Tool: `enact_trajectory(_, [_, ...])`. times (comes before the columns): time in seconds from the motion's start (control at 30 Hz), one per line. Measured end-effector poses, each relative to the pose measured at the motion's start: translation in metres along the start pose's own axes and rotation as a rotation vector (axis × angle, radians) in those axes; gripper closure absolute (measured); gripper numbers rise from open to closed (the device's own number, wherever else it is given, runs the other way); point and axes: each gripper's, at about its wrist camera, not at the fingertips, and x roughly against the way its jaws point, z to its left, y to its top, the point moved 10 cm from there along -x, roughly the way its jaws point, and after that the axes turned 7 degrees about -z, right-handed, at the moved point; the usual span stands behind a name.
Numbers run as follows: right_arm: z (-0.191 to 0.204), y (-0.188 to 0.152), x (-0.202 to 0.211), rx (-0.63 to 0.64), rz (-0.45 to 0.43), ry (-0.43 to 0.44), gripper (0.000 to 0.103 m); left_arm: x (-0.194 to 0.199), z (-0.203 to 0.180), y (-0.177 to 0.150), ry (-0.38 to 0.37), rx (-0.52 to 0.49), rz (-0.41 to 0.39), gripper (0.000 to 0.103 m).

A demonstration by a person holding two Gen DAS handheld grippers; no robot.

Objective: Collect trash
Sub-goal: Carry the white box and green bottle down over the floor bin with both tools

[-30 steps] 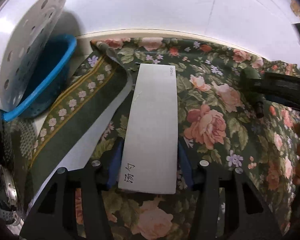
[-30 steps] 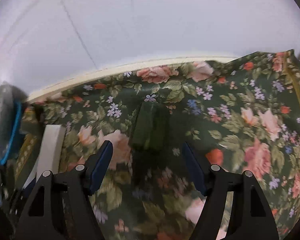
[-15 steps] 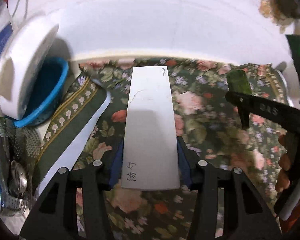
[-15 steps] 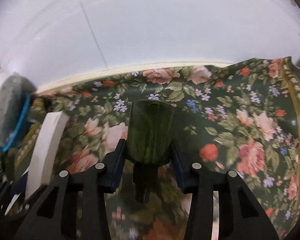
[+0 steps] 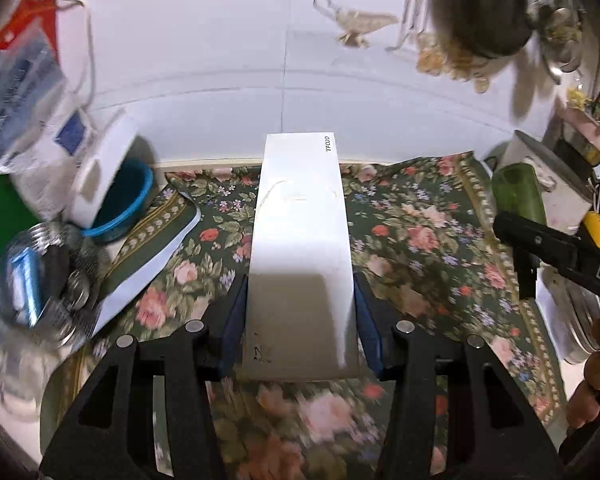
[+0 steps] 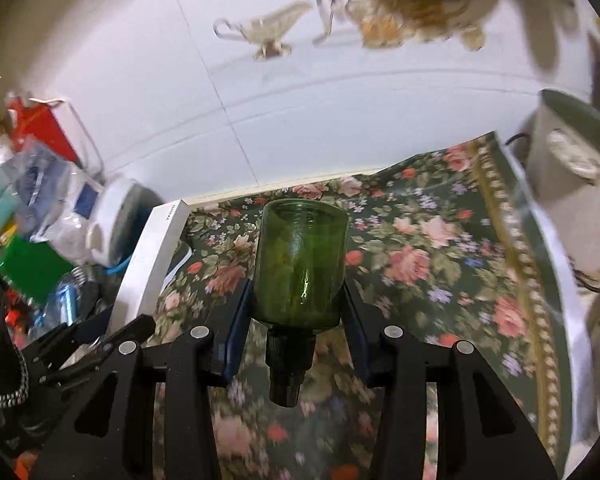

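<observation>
Both pieces of trash are held clear of the floral tabletop [image 5: 420, 232], likely for carrying off together. The left gripper [image 5: 300, 320] is clamped on the white box [image 5: 300, 240] at frame centre; the right gripper [image 6: 298, 316] clenches the green bottle [image 6: 300, 264], cap toward the camera.

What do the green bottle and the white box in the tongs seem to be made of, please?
The bottle looks like green glass: see-through and glossy, with a dark, probably plastic, cap. The box looks like matte white cardboard, flat-faced with small print, though the material is uncertain.
</observation>
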Motion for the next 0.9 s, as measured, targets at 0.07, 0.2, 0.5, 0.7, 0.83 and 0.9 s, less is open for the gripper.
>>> enact_trajectory(0.07, [-0.003, -0.006, 0.021, 0.001, -0.010, 0.001, 0.063, 0.022, -0.006, -0.007, 0.007, 0.009, -0.013, 0.053])
enact_trajectory(0.2, [-0.010, -0.019, 0.057, 0.015, -0.024, -0.005, 0.063, 0.067, -0.017, -0.023, 0.030, 0.000, -0.043, 0.053])
enact_trajectory(0.5, [-0.004, -0.053, 0.126, 0.017, -0.059, -0.001, 0.063, 0.142, -0.026, -0.064, 0.003, -0.020, -0.059, 0.053])
enact_trajectory(0.7, [0.009, -0.088, 0.166, -0.011, -0.080, -0.032, 0.063, 0.182, -0.025, -0.099, -0.054, -0.032, -0.059, 0.053])
enact_trajectory(0.83, [0.022, -0.122, 0.191, -0.037, -0.081, -0.060, 0.063, 0.214, -0.019, -0.133, -0.073, -0.040, -0.046, 0.053])
enact_trajectory(0.9, [0.032, -0.139, 0.204, -0.044, -0.083, -0.071, 0.063, 0.230, -0.018, -0.148, -0.080, -0.047, -0.032, 0.053])
